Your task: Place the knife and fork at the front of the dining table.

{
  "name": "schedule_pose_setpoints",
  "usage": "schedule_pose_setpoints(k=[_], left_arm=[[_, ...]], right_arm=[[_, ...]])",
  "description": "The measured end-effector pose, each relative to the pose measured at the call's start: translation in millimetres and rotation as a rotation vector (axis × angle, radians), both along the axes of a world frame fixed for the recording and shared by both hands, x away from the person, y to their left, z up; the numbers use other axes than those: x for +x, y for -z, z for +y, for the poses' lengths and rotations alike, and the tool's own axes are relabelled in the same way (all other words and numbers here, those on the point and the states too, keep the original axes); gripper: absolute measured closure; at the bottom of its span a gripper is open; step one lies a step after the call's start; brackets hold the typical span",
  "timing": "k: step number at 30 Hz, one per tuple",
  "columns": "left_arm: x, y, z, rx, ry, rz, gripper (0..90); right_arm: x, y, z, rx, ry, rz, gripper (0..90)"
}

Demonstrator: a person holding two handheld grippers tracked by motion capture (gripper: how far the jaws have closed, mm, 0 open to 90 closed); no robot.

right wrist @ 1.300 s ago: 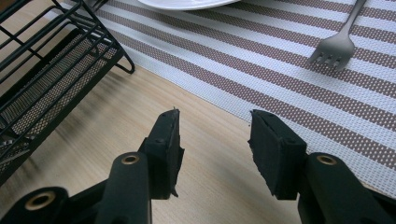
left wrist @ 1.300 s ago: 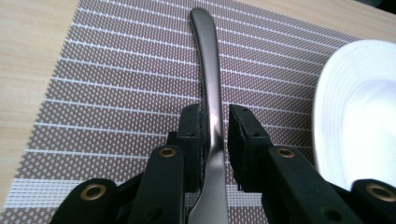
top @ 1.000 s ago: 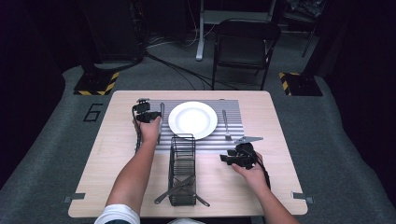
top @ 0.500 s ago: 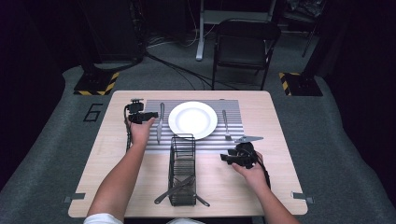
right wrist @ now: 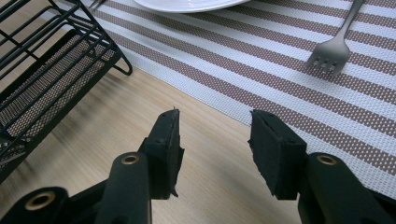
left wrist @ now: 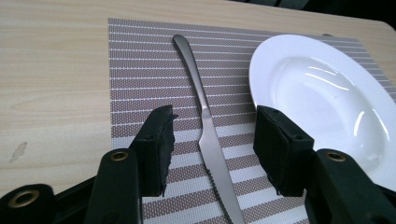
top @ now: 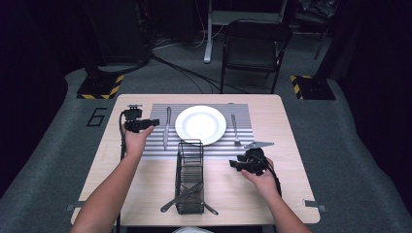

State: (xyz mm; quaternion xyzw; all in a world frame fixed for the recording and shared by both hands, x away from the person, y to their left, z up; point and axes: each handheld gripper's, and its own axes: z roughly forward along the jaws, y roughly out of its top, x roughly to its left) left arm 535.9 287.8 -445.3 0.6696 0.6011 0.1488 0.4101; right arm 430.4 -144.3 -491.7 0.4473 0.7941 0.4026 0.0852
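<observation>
- High view: the striped placemat (top: pixel 199 130) lies along the far edge of the bench (top: pixel 291 145), and the white plate (top: pixel 200 124) sits in its middle.
- High view: the knife (top: pixel 166 127) lies on the mat just left of the plate, lengthwise from the far edge toward the near one, close to the plate's rim but apart from it.
- High view: the fork (top: pixel 234 129) lies on the mat to the right of the plate.
- High view: the left gripper (top: pixel 154 122) is held off the mat's left edge, pointing toward the knife, with nothing in it.
- High view: the black wire caddy (top: pixel 189 175) stands in the middle of the bench toward the near edge (some cutlery lies at its near end).
- High view: the right gripper (top: pixel 233 164) is held just right of the caddy, near the mat's near right corner.
- Left gripper view: the left gripper (left wrist: pixel 212 140) has its fingers (left wrist: pixel 161 140) apart, having just been opening; the knife (left wrist: pixel 205 126) lies on the mat (left wrist: pixel 135 70) in the gap, untouched by either pad.
- Left gripper view: the knife's handle points away from the camera, and its serrated blade runs toward the bottom of the picture; the plate (left wrist: pixel 322 93) is to its right.
- Right gripper view: the right gripper (right wrist: pixel 215 140) has its fingers (right wrist: pixel 275 144) apart and empty, over bare wood at the mat's (right wrist: pixel 280 70) edge.
- Right gripper view: the caddy (right wrist: pixel 51 60) is at the left, the fork's (right wrist: pixel 334 51) tines at the upper right, the plate's (right wrist: pixel 187 4) rim at the top.
</observation>
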Motion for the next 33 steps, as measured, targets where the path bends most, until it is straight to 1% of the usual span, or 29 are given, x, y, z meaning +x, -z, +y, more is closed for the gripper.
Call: schedule_pose_setpoints(k=[5, 8, 9, 14, 15, 16, 17, 19, 21, 22, 23, 25, 30, 33], left_arm=[[-13.0, -7.2, 2.0, 0.007, 0.031, -0.022, 47.9], [-20.4, -13.3, 3.3, 0.030, 0.056, -0.029, 48.1], [-23.1, -15.5, 3.4, 0.032, 0.060, -0.035, 48.2], [-37.2, -23.7, 2.6, 0.037, 0.100, -0.061, 47.9], [-39.9, -24.6, 2.8, 0.051, 0.112, -0.070, 47.7], [-42.6, -25.2, 3.5, 0.063, 0.127, -0.075, 47.4], [-45.4, -25.5, 3.8, 0.066, 0.136, -0.077, 47.1], [-50.7, -24.9, 5.6, 0.068, 0.151, -0.083, 46.2], [-55.1, -23.4, 6.8, 0.063, 0.153, -0.086, 45.3], [-57.9, -23.5, 8.6, 0.066, 0.165, -0.077, 45.3], [-61.2, -22.2, 8.9, 0.059, 0.161, -0.077, 45.3], [-66.9, -20.1, 12.3, 0.067, 0.176, -0.072, 45.1], [-83.5, -10.5, 19.4, 0.079, 0.185, -0.079, 45.0], [-92.2, -3.6, 24.5, 0.075, 0.196, -0.071, 45.0]], right_arm=[[-0.4, -0.2, -0.1, -0.003, 0.001, 0.000, 52.5], [-0.8, -0.5, -0.3, -0.004, 0.002, 0.000, 52.5], [-1.2, -0.8, -0.2, -0.004, 0.007, 0.010, 52.5], [-0.2, 0.0, -1.9, -0.002, 0.007, 0.000, 52.5], [-0.8, -0.3, -1.7, -0.001, 0.015, 0.009, 52.5], [-0.7, -0.4, -2.3, -0.002, 0.013, 0.007, 52.5], [-0.1, 0.0, -2.9, -0.001, 0.009, -0.003, 52.4], [-0.5, -0.4, -2.9, -0.001, 0.013, 0.000, 52.4], [-0.5, -0.2, -3.0, -0.002, 0.013, 0.000, 52.4], [-0.6, -0.2, -2.9, -0.002, 0.013, 0.001, 52.4], [-0.6, -0.1, -2.9, -0.001, 0.013, 0.000, 52.4], [-0.8, -0.6, -3.0, -0.003, 0.010, -0.002, 52.4], [-1.2, -1.0, -2.9, 0.001, 0.012, 0.000, 52.4], [-1.1, -0.8, -2.6, -0.004, 0.009, -0.002, 52.3]])
